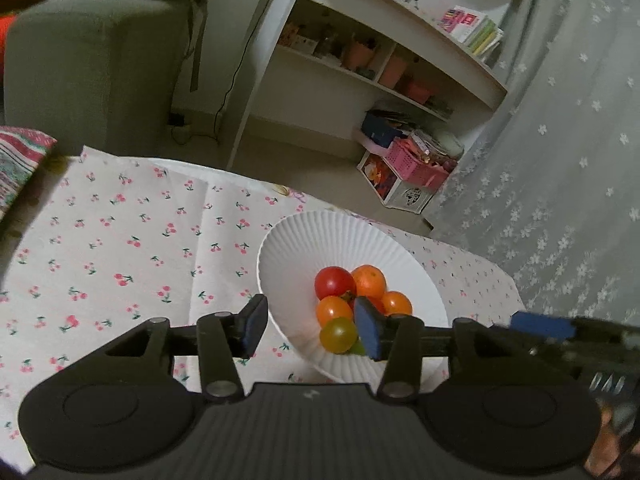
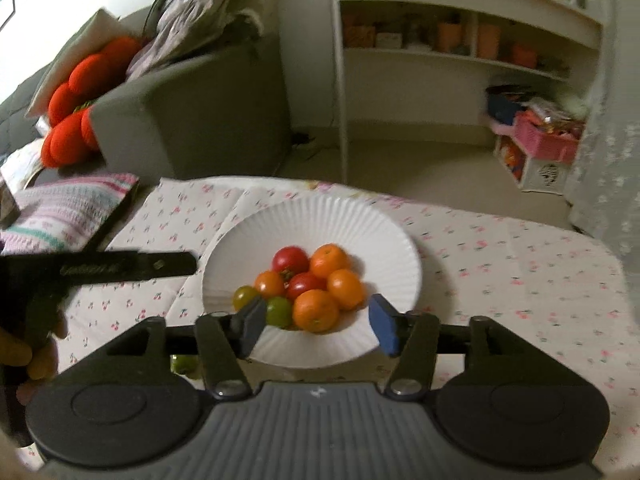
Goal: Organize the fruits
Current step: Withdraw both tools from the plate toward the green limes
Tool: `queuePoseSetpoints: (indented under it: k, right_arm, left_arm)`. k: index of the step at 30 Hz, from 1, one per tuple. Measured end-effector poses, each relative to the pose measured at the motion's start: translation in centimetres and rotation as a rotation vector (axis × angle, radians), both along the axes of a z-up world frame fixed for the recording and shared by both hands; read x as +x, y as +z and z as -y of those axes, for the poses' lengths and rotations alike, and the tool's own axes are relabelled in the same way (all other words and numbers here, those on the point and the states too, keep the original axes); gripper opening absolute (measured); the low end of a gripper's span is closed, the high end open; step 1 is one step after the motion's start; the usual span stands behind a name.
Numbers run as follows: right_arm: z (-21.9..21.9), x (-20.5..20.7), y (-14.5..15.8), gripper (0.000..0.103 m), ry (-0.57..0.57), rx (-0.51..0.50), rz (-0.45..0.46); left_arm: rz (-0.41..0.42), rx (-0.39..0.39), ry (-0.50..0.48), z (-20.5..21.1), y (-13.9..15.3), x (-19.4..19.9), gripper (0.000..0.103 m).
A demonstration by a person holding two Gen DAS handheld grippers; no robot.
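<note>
A white fluted plate (image 2: 360, 224) on the cherry-print tablecloth holds a heap of small fruits: red tomatoes (image 2: 291, 259), orange ones (image 2: 315, 310) and green ones (image 2: 279, 311). It also shows in the left wrist view (image 1: 320, 236), with a red tomato (image 1: 334, 282) and a yellow-green one (image 1: 338, 335). My left gripper (image 1: 310, 330) is open and empty over the plate's near rim. My right gripper (image 2: 318, 328) is open and empty just before the plate's near edge. A green fruit (image 2: 184, 363) lies on the cloth under my right gripper's left finger.
The left gripper's body (image 2: 100, 268) reaches in left of the plate. A grey sofa (image 2: 192, 112) with red cushions, a white shelf unit (image 2: 460, 52) and a pink crate (image 2: 548, 140) stand beyond the table. A striped pillow (image 2: 68, 208) lies at the table's left edge.
</note>
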State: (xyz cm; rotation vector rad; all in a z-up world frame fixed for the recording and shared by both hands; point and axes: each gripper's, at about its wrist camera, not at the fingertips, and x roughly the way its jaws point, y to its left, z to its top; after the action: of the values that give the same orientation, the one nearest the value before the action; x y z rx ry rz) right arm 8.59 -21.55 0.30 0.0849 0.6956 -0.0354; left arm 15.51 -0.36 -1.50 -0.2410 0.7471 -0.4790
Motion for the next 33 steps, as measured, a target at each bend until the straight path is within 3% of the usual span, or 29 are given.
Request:
queuePoseSetpoints:
  k: [3,6,8,11,13,16,20,22,29,33]
  right_arm:
    - [0.2,-1.0,0.4,0.067,-0.034,0.015,-0.011]
    - [-0.4,-1.6,-0.1,0.078,-0.048,-0.016,-0.057]
    - [-0.7,-2.0,-0.9,0.078,-0.054,-0.055,-0.107]
    - [-0.9,-3.2,-1.3,0.078,-0.053,-0.062,-0.136]
    - [-0.8,-4.0,-1.3,0.083,-0.057,-0.044,-0.144]
    - [-0.7,-5.0,-1.8,0.089,-0.060,-0.035,-0.155]
    - [-0.7,-5.5,-3.4,0.090,-0.054,-0.006,-0.203]
    - [-0.7,-6.0,-3.9,0.090,-0.046,0.008,-0.226]
    - [-0.5,-6.4,-4.1,0.089,-0.041,0.045,-0.237]
    - [-0.9,-6.3,-4.8,0.090,-0.005,0.053,-0.283]
  left_arm:
    - [-0.004,0.007,-0.008,-0.5,0.3,-1.0,0.039]
    - [0.020,0.088,0.002,-0.5,0.9,-2.4,0.041]
    - [0.058,0.138,0.003,-0.6,1.5,-3.3,0.042]
    - [0.104,0.177,0.001,-0.8,2.2,-4.9,0.052]
    - [0.111,0.188,0.018,-1.2,2.3,-5.6,0.064]
    - [0.070,0.175,0.034,-1.9,1.8,-6.2,0.066]
    - [0.026,0.208,0.055,-2.2,0.9,-7.1,0.072]
    - [0.026,0.232,0.069,-2.4,0.6,-7.4,0.080]
    - [0.045,0.255,0.076,-1.7,0.3,-7.5,0.083]
    - [0.040,0.316,0.048,-0.1,-0.5,-8.0,0.092]
